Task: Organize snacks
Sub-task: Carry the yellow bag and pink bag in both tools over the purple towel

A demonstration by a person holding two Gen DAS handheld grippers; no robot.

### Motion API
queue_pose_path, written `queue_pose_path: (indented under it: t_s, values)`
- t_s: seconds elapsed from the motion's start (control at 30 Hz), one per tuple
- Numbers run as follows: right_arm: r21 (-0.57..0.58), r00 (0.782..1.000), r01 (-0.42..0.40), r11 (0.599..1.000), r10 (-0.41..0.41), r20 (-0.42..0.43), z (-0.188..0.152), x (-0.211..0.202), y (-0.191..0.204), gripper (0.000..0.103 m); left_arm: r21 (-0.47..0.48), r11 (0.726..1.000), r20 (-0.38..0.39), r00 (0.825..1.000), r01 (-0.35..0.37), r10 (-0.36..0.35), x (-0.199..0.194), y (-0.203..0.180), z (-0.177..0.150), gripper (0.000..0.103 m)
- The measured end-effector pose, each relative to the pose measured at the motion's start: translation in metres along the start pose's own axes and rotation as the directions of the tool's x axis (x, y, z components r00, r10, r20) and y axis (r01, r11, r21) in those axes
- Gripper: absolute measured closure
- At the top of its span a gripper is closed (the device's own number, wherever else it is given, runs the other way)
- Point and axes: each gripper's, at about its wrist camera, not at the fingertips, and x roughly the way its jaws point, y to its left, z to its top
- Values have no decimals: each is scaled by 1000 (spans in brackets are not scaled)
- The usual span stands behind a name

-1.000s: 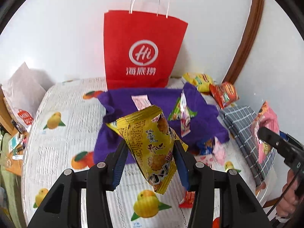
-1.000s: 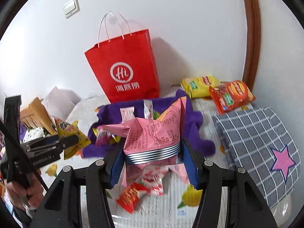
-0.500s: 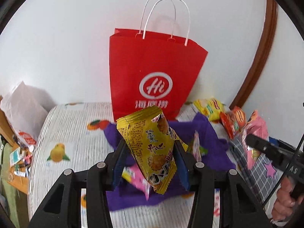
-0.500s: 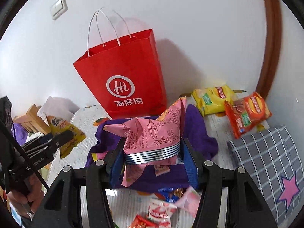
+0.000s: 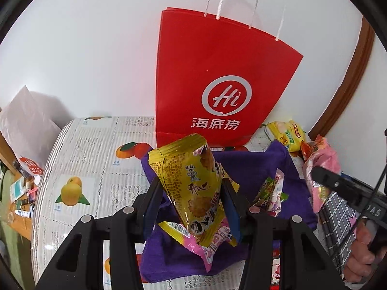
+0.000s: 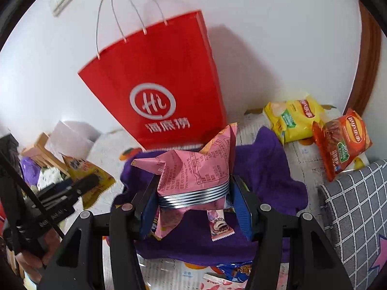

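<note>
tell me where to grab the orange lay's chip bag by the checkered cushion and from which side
Grip the orange Lay's chip bag by its crimped bottom seam, the flat corner near the checkered cushion, coming from the front. The bag lies tilted and puffed, overlapping the yellow Lay's bag, so its middle would likely bulge out of the jaws. Both the left gripper and right gripper already hold packets.

Yellow snack packet (image 5: 193, 188) upright, clamped in left jaws; crumpled pink snack packet (image 6: 193, 169) in right jaws; both above purple cloth (image 6: 266, 169), before red paper bag (image 5: 217, 77).

Fruit-print table (image 5: 79, 145): red bag (image 5: 217, 84), purple cloth (image 6: 266, 169), 2 chip bags (image 6: 295, 118).
</note>
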Motion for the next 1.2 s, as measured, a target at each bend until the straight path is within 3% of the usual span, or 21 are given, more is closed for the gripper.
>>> queue_pose_path:
  t_s: [0.9,1.2]
  values:
    - [11,997,36,999,-35,-72,4,10,-31,46,5,1000,-17,1000,-5,5,9,-6,-3,56]
    - [-19,986,58,998,-60,-158,-2,38,-27,46,7,1000,-18,1000,-4,4,9,-6,-3,56]
